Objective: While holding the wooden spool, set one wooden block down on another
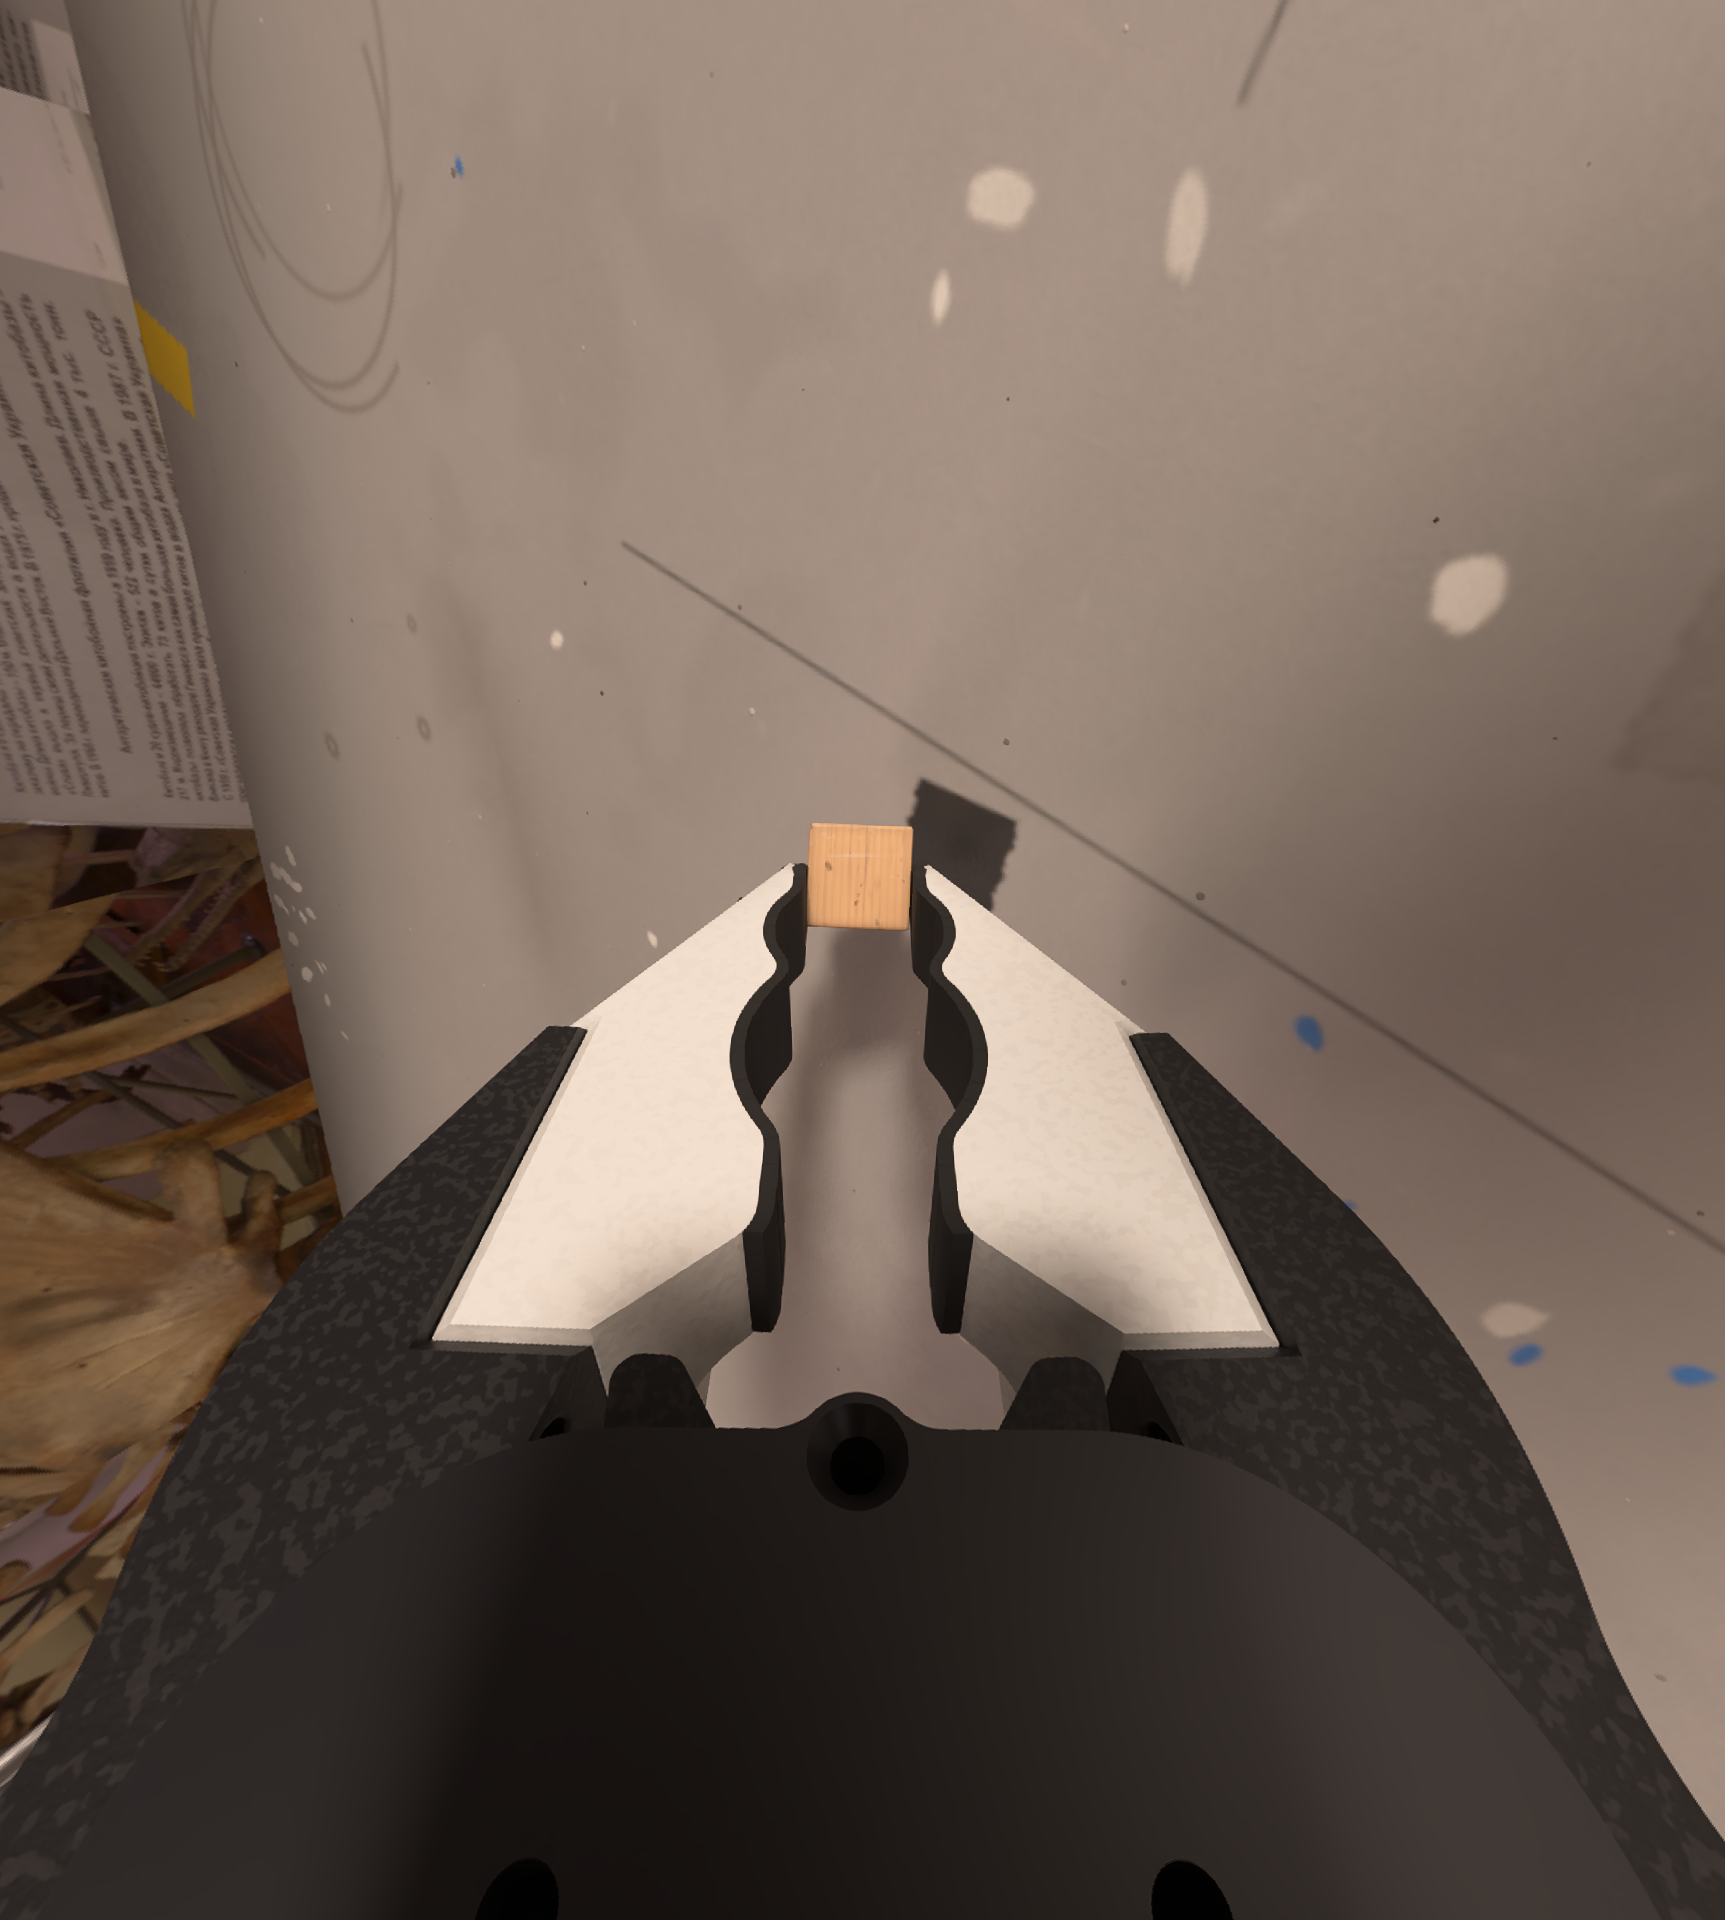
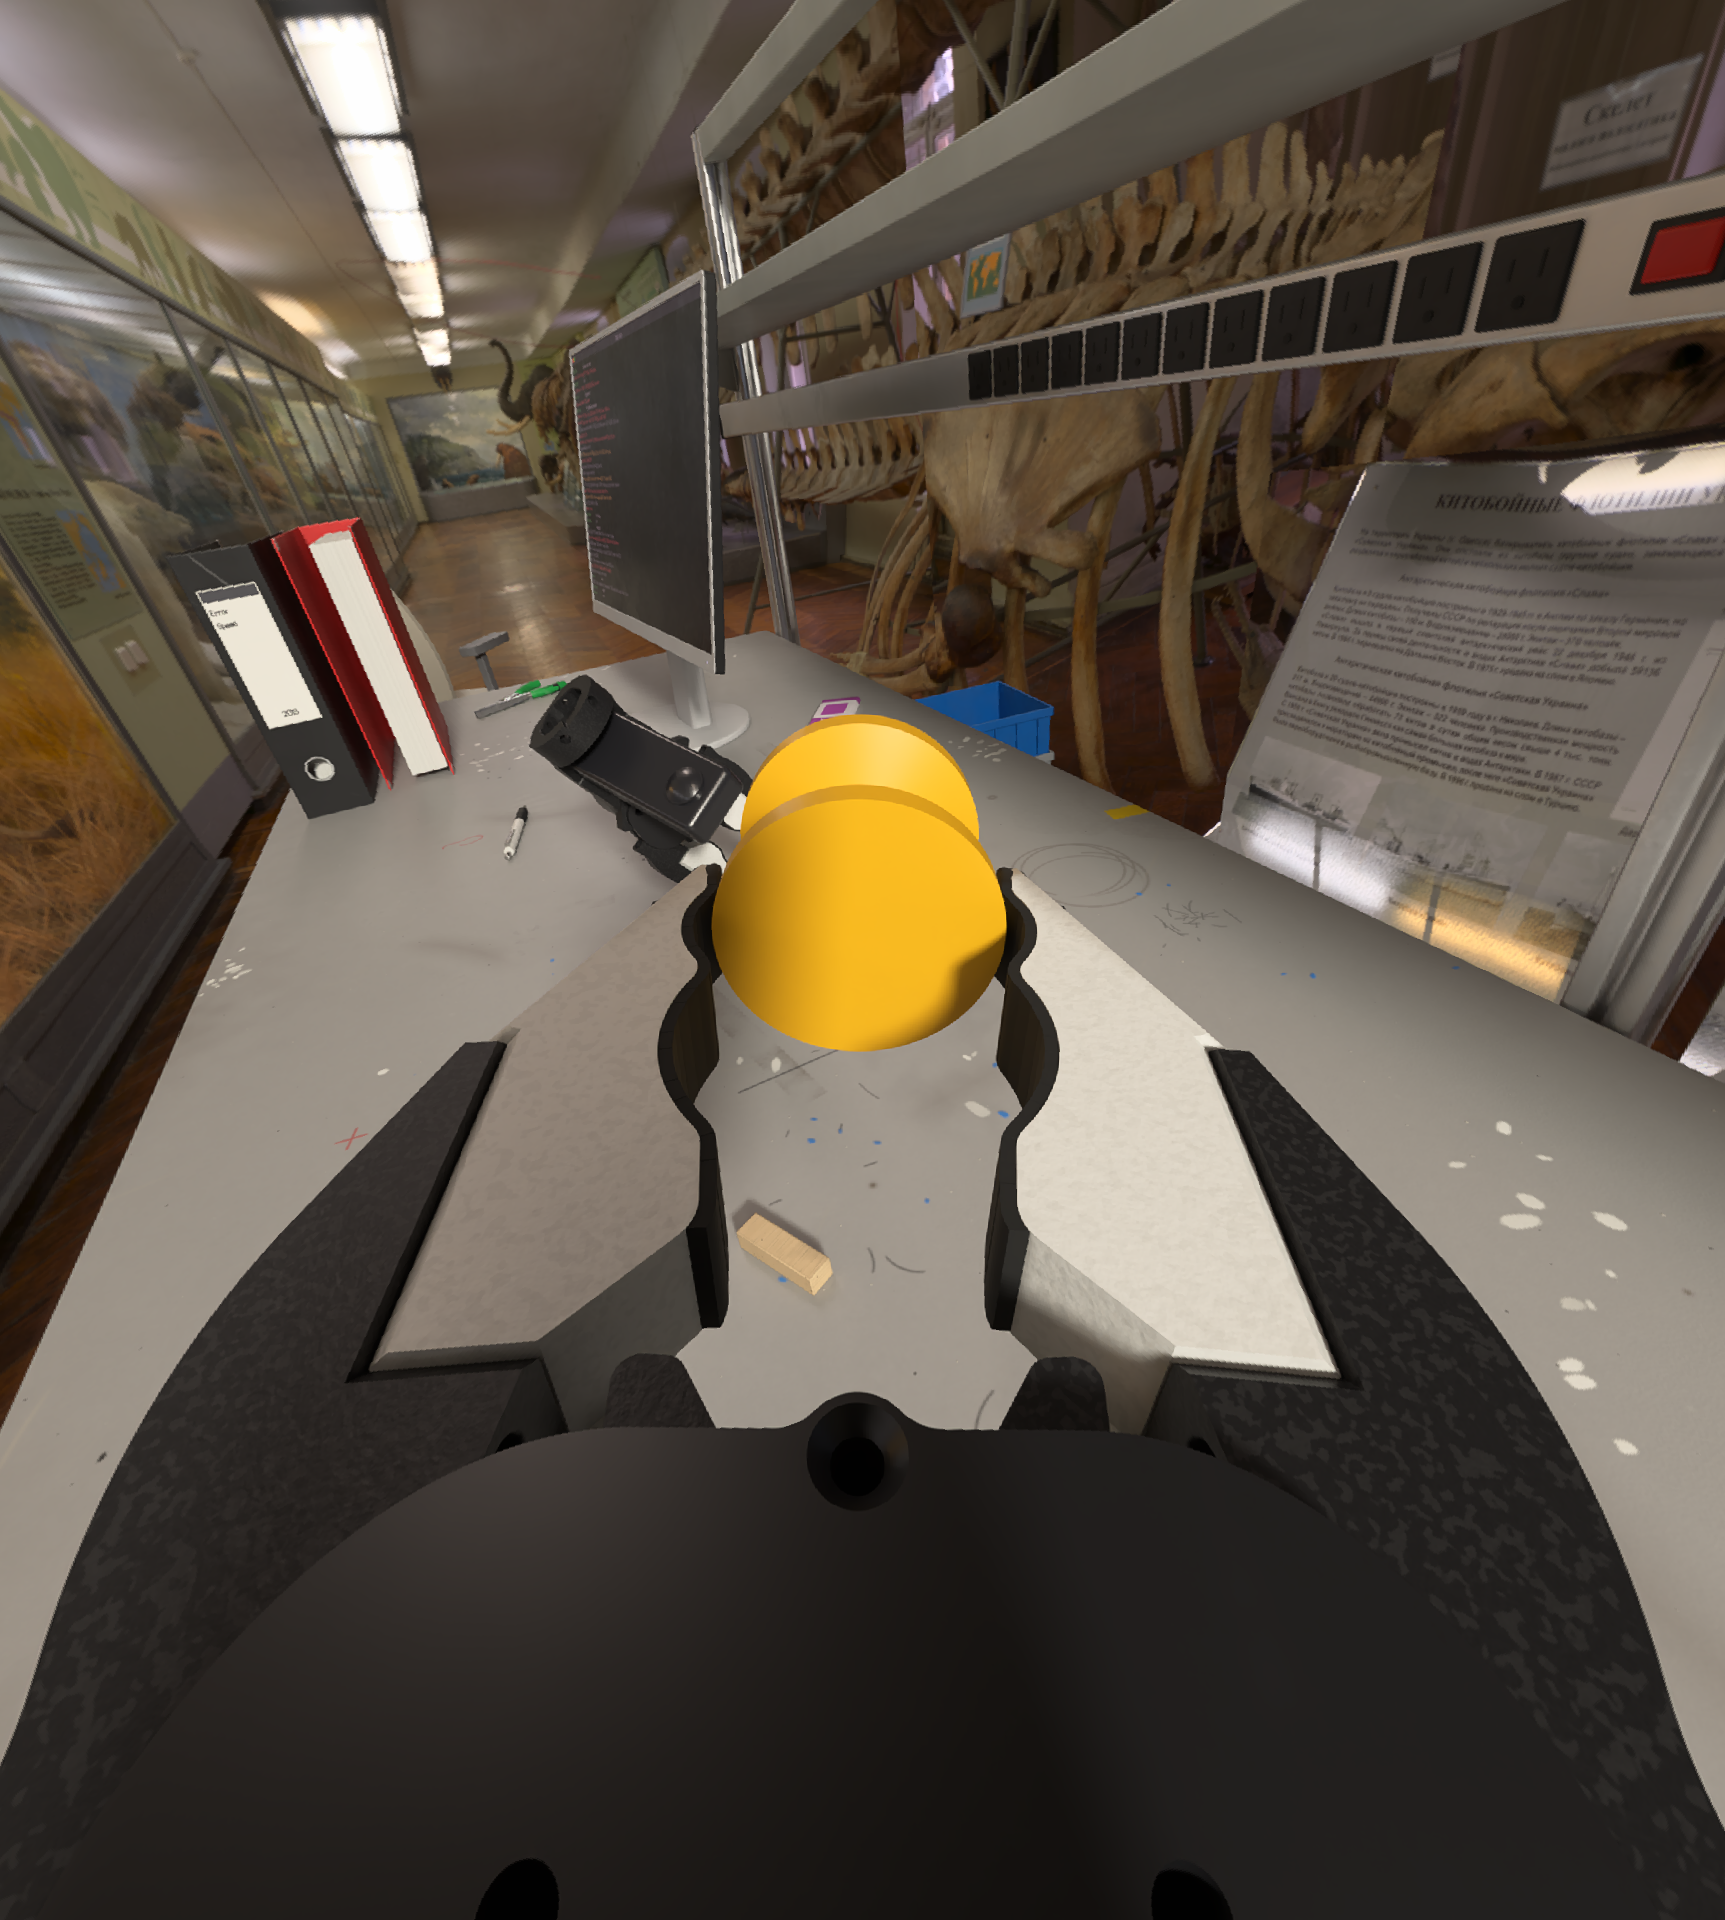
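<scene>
My left gripper (image 1: 859,883) points down at the grey table (image 1: 1149,520) and is shut on a small light wooden block (image 1: 859,876), pinched at its fingertips. The block's dark shadow falls apart from it on the table, so it hangs above the surface. My right gripper (image 2: 856,914) is shut on the yellow spool (image 2: 858,914) and holds it above the table (image 2: 338,997). A second wooden block (image 2: 783,1252) lies flat on the table below, between my right fingers. The left gripper's black body (image 2: 640,769) shows beyond the spool, its fingertips hidden.
Binders (image 2: 318,665) lean at the far left. A monitor (image 2: 650,478), a marker (image 2: 517,831) and a blue bin (image 2: 993,712) stand farther back. A printed placard (image 2: 1481,707) leans at the right; it also shows in the left wrist view (image 1: 27,520). A shelf with a power strip (image 2: 1357,301) hangs above.
</scene>
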